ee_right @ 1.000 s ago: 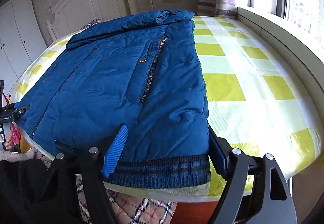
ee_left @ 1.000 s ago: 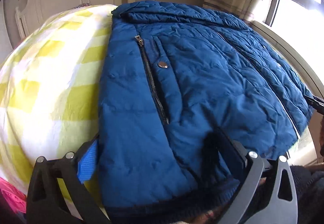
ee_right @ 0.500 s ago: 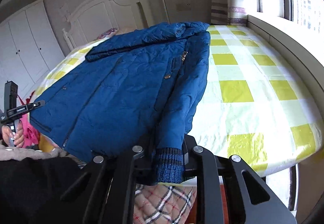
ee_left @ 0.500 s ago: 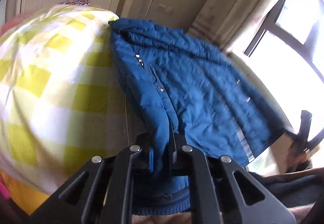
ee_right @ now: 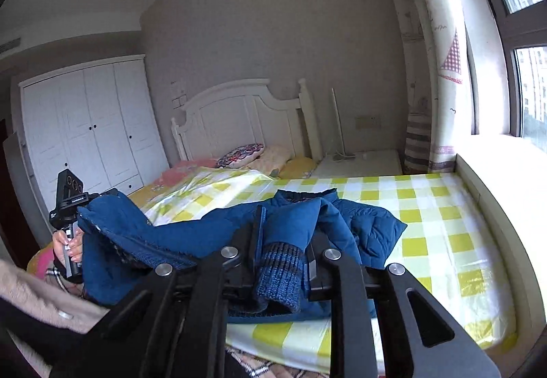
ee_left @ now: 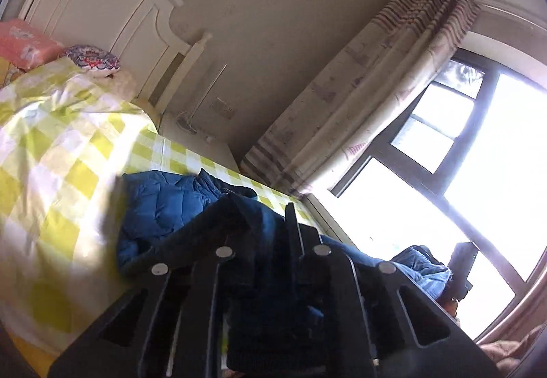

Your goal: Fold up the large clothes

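A blue quilted jacket (ee_right: pixel 355 224) with a dark ribbed hem lies partly on the yellow-checked bed (ee_right: pixel 444 207). My right gripper (ee_right: pixel 282 261) is shut on the ribbed hem (ee_right: pixel 280 272) at one bottom corner and holds it above the bed's near edge. My left gripper (ee_left: pixel 270 241) is shut on the jacket's other bottom corner (ee_left: pixel 259 227), also raised; it shows in the right wrist view (ee_right: pixel 73 203) at far left. The lifted lower half hangs between them; the collar end (ee_left: pixel 160 207) rests bunched on the bed.
A white headboard (ee_right: pixel 239 111) and pillows (ee_right: pixel 239 152) stand at the far end. A white wardrobe (ee_right: pixel 89 125) is at left. A window ledge (ee_right: pixel 495 179) and curtain (ee_right: pixel 434 53) run along the right. A white nightstand (ee_right: pixel 359 162) is beside the headboard.
Both grippers closed on the jacket's bottom corners, then lifted them up off the bed. The jacket went from flat to bunched, with its lower half raised.
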Demonstrator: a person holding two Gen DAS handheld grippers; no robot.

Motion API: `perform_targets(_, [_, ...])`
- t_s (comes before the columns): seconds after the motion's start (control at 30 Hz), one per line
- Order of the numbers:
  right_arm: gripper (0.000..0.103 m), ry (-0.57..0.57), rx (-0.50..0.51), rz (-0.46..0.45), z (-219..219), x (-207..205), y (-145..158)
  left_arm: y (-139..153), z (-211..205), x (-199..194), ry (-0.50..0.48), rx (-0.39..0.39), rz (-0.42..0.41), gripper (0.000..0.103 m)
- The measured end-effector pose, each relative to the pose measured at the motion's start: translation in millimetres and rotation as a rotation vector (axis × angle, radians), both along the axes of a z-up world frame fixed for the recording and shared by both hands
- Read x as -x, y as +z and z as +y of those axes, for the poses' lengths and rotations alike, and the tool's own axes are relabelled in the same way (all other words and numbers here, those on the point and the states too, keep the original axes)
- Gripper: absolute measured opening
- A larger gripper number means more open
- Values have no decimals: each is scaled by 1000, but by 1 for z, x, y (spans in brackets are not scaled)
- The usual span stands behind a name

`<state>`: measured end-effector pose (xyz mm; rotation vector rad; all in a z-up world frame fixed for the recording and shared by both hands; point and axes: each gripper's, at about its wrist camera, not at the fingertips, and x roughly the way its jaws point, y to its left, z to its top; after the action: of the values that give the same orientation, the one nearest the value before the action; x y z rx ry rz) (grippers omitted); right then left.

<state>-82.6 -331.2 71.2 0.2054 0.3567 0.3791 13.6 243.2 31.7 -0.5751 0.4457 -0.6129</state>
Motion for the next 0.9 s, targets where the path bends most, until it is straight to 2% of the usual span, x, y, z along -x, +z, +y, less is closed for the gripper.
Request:
perform_targets(0.03, [21,-16,-13,25,-3,-22,0,-1,-5,-26,3,2,38,17])
perform_targets(0.1, [22,-58,-70,118,-13,-92,-8,-10,-15,-91,20,6,135,18])
perform_targets(0.2, [28,-68,-157,258,-27,-188,-40,-47,-17,-192,48,55,352,23])
perform_targets(0.27, [34,-84,-270,407,-50,-248,-72,-78,-10,-241,56,106,487,36])
perform_targets(0.3, [43,-105,-344,490,-66,-273,-92,-95,-1,-259,87,149,528,40])
perform_targets(0.33, [58,-115,-404,531,-78,-285,-105,-102,7,-268,133,162,531,51])
perform_targets(0.37, [73,-129,-497,554,-95,-294,-123,-104,16,-273,203,143,514,64])
perform_targets(0.4, [95,-155,-548,545,-108,-293,-133,-103,26,-275,270,114,475,69])
perform_targets(0.43, [98,-190,-579,515,-120,-293,-139,-103,34,-275,296,102,449,78])
perform_targets(0.47, [98,-211,-592,468,-131,-292,-143,-102,41,-277,322,82,429,81])
perform_targets(0.5, [98,-218,-567,446,-138,-295,-146,-99,42,-283,327,59,421,81])
perform_targets(0.57, [98,-246,-436,466,-136,-302,-151,-98,37,-294,295,-17,403,82])
perform_targets(0.6, [98,-250,-365,482,-132,-308,-155,-99,29,-297,263,-62,402,83])
perform_targets(0.7, [95,-205,-242,520,-113,-323,-167,-110,-10,-313,114,-154,418,89])
perform_targets(0.8, [95,-152,-161,510,-85,-330,-170,-124,-56,-327,-12,-243,441,90])
perform_targets(0.83, [94,-134,-136,508,-78,-330,-168,-126,-65,-325,-26,-271,447,91])
perform_targets(0.87, [92,-122,-114,506,-72,-330,-167,-131,-75,-329,-40,-310,455,91])
perform_targets(0.9, [83,-108,-80,506,-65,-330,-167,-137,-88,-333,-46,-378,455,91])
